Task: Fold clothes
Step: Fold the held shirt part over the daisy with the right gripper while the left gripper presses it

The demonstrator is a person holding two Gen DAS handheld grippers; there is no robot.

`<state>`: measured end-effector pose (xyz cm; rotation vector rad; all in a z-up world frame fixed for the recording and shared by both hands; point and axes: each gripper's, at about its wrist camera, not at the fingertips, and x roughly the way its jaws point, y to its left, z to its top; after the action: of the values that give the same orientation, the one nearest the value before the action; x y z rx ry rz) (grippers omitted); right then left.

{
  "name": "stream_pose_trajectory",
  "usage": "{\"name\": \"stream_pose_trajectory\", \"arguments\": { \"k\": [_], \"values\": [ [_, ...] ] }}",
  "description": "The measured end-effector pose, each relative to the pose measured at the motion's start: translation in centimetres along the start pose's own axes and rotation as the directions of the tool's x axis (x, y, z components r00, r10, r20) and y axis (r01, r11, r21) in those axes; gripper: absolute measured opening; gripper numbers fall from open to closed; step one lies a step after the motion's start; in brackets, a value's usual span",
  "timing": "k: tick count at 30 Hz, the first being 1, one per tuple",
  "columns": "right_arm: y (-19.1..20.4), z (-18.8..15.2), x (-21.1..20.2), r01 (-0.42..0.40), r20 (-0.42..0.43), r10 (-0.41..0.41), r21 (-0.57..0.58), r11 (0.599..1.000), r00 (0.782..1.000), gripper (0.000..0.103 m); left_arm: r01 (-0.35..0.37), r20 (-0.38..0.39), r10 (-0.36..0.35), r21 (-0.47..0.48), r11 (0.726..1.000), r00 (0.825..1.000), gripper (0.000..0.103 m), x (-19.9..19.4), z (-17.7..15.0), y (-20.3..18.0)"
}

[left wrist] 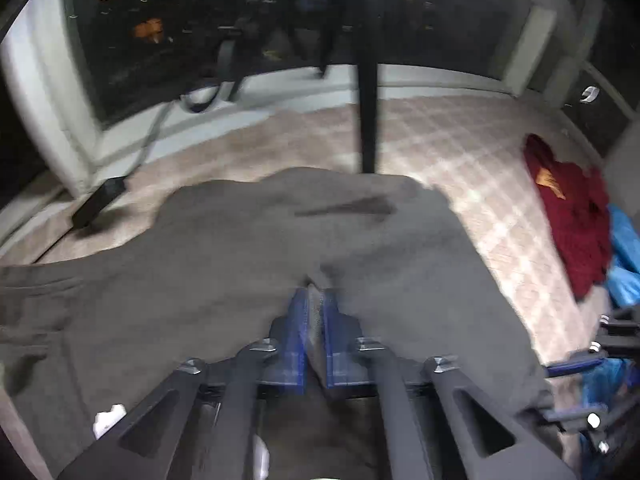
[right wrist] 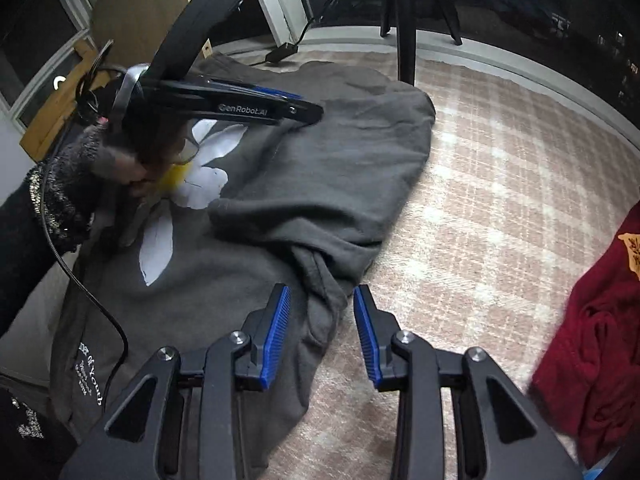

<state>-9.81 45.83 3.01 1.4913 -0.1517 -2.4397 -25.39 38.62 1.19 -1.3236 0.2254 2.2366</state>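
A dark grey sweatshirt (right wrist: 320, 168) with a white daisy print (right wrist: 200, 176) lies spread on a pink checked blanket (right wrist: 500, 184). My left gripper (left wrist: 315, 300) is shut on a fold of the grey sweatshirt (left wrist: 240, 240); it also shows in the right wrist view (right wrist: 308, 110) over the garment's far part. My right gripper (right wrist: 322, 312) is open, its blue pads either side of a bunched grey sleeve (right wrist: 324, 280) at the garment's near edge.
A crumpled dark red garment (right wrist: 592, 340) lies at the right, also in the left wrist view (left wrist: 572, 216), beside blue fabric (left wrist: 624, 256). A black stand leg (right wrist: 404, 24) rises behind the sweatshirt. A black power brick (left wrist: 98, 204) with cable lies at the left.
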Motion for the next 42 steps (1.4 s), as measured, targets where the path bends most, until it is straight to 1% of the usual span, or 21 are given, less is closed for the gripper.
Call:
{"name": "stream_pose_trajectory", "arguments": {
  "k": [1,2,5,7,9,12,14,17,19,20,22,24,25,26,27,30,35,38,40,41,42],
  "values": [
    [-0.1,0.0,0.2,0.0,-0.005,0.0,-0.006,1.0,1.0,0.011,-0.009,0.012,0.009,0.008,1.0,1.0,0.006,-0.3,0.1,-0.2],
    [-0.1,-0.1,0.4,0.001,-0.009,-0.001,-0.014,1.0,1.0,0.007,-0.01,0.021,0.01,0.01,1.0,1.0,0.005,-0.7,0.2,-0.2],
    [0.1,-0.3,0.2,0.011,0.0,-0.011,-0.046,0.999,1.0,0.005,-0.048,0.058,0.048,-0.009,0.999,0.997,0.006,-1.7,0.8,0.4],
    [0.0,-0.6,-0.3,0.008,0.009,-0.008,-0.064,0.998,1.0,0.004,-0.053,0.047,0.055,-0.038,0.998,0.997,0.008,-1.6,1.1,1.4],
    [-0.3,-0.7,0.0,0.03,-0.012,-0.031,-0.071,0.997,0.999,0.004,-0.053,0.022,0.054,-0.07,0.996,0.998,0.021,-1.4,1.2,2.4],
    [-0.6,-0.5,0.4,0.022,-0.021,-0.024,-0.066,0.998,1.0,0.004,-0.088,0.032,0.091,-0.087,0.992,0.995,0.026,-2.7,0.6,2.8],
    [-0.4,-0.4,0.3,0.02,-0.015,-0.021,-0.077,0.997,1.0,0.004,-0.039,0.04,0.044,-0.106,0.994,0.998,0.026,-4.6,-0.6,2.8],
    [0.0,-0.4,0.3,0.03,-0.013,-0.031,-0.097,0.995,0.999,0.005,0.055,-0.007,-0.055,-0.09,0.994,0.998,0.03,-6.6,-3.9,0.8],
    [0.0,-0.4,0.4,0.031,-0.015,-0.033,-0.102,0.994,0.999,0.005,0.123,-0.058,-0.127,-0.066,0.99,0.99,0.032,-7.4,-6.3,-1.1],
    [0.1,-0.4,0.4,0.032,-0.015,-0.034,-0.104,0.994,0.999,0.005,0.136,-0.082,-0.14,-0.052,0.989,0.987,0.032,-7.4,-7.1,-2.0],
    [0.1,-0.3,0.3,0.033,-0.012,-0.035,-0.107,0.994,0.999,0.005,0.127,-0.107,-0.128,-0.02,0.992,0.986,0.032,-6.9,-8.1,-3.5],
    [0.1,-0.3,0.2,0.035,-0.009,-0.036,-0.109,0.993,0.999,0.005,0.112,-0.099,-0.114,-0.022,0.993,0.989,0.031,-6.4,-8.2,-3.8],
    [0.1,-0.3,0.1,0.035,-0.008,-0.037,-0.11,0.993,0.999,0.005,0.129,-0.089,-0.133,-0.045,0.991,0.987,0.028,-6.3,-8.0,-3.5],
    [0.1,-0.2,0.1,0.036,-0.007,-0.037,-0.112,0.993,0.999,0.005,0.145,-0.078,-0.149,-0.062,0.988,0.986,0.009,-6.3,-7.8,-3.4],
    [0.1,-0.2,0.1,0.037,-0.006,-0.038,-0.113,0.993,0.999,0.005,0.154,-0.068,-0.158,-0.063,0.986,0.985,0.0,-6.5,-7.7,-3.3],
    [0.2,-0.1,-0.1,0.039,-0.002,-0.04,-0.117,0.992,0.999,0.005,0.167,-0.043,-0.168,-0.029,0.986,0.985,0.001,-7.9,-7.0,-3.2],
    [0.4,-0.5,-0.1,0.052,0.0,-0.053,-0.152,0.987,0.999,0.004,0.171,-0.069,-0.173,-0.03,0.985,0.983,0.001,-9.0,-5.5,-1.9],
    [0.6,-1.0,0.2,0.061,-0.008,-0.064,-0.192,0.979,0.998,0.004,0.142,-0.139,-0.143,-0.011,0.99,0.98,0.001,-7.6,-6.5,-1.6],
    [1.0,-1.0,0.4,0.067,-0.019,-0.073,-0.227,0.972,0.997,0.005,0.104,-0.207,-0.094,0.037,0.994,0.974,0.003,-6.5,-7.8,-2.2],
    [1.0,-0.7,-0.1,0.05,-0.026,-0.058,-0.223,0.974,0.998,0.007,0.089,-0.216,-0.078,0.044,0.995,0.973,0.001,-6.4,-8.1,-2.3],
    [0.7,-0.3,-0.7,0.022,-0.034,-0.029,-0.204,0.979,0.999,0.01,0.1,-0.214,-0.09,0.035,0.994,0.973,0.005,-6.7,-8.3,-2.2]
  ]
}}
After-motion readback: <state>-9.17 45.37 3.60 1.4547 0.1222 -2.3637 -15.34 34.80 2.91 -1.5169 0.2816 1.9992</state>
